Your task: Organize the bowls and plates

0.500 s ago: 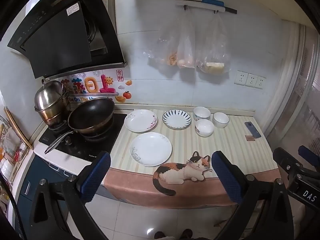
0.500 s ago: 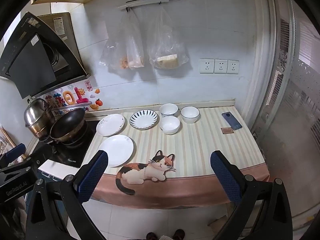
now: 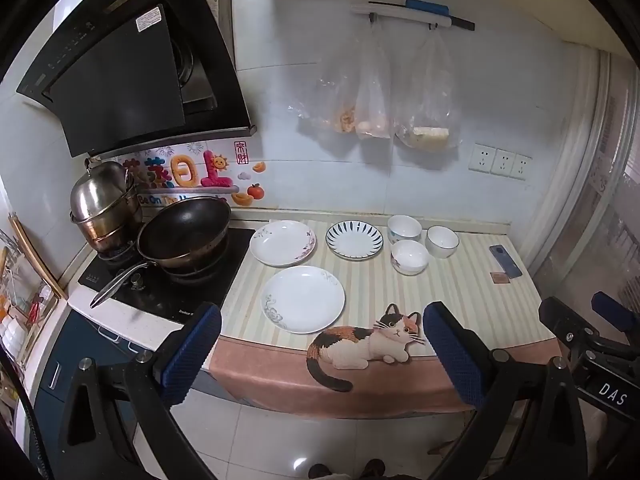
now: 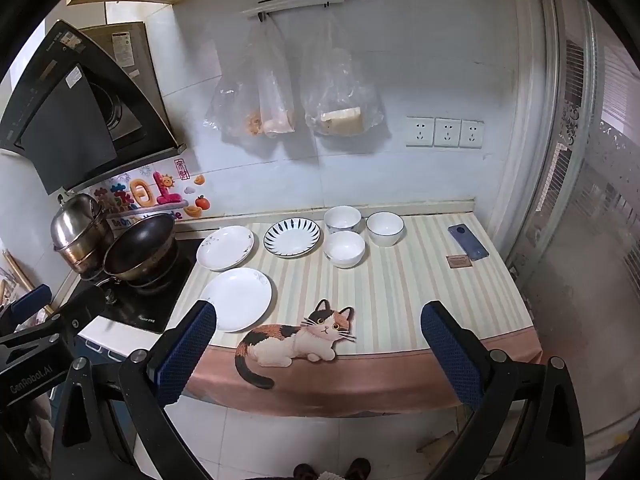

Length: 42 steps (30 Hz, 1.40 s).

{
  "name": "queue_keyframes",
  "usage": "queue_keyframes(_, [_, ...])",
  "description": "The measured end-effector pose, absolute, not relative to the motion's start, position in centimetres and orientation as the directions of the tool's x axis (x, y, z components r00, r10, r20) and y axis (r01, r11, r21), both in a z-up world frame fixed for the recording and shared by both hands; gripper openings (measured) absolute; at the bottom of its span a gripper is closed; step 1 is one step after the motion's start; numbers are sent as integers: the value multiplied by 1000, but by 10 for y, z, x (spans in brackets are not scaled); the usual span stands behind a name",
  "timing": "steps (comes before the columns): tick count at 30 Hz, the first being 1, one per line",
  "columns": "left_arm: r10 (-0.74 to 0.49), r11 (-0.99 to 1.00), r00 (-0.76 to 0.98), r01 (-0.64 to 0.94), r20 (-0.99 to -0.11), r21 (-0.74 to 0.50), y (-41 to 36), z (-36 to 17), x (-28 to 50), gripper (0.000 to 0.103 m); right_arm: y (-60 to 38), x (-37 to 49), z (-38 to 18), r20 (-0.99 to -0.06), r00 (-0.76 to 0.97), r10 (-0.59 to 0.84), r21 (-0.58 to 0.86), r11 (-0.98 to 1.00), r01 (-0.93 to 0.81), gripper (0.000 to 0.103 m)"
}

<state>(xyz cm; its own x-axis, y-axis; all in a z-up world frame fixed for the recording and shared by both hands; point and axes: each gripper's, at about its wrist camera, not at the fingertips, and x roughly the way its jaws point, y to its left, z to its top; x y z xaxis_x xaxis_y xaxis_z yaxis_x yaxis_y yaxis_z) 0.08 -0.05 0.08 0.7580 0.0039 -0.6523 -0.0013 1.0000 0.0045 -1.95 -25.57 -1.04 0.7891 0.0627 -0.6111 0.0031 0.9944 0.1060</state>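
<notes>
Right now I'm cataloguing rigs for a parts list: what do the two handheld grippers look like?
Both are matte black, angular linkage frames with silver pivot bolts. Each finger ends in a flat, dark blue, finely textured pad. The left gripper carries white "GenRobot.AI" lettering on its body; the right gripper shows "DAS". No cables or sleeves are visible.
</notes>
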Motion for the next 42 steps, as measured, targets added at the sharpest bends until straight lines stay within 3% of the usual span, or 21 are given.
queue_keyframes(42, [-3, 1000, 749, -1, -662, -6, -4, -2, -3, 103, -256, -19, -11, -620, 781, 83, 123, 992, -8, 103])
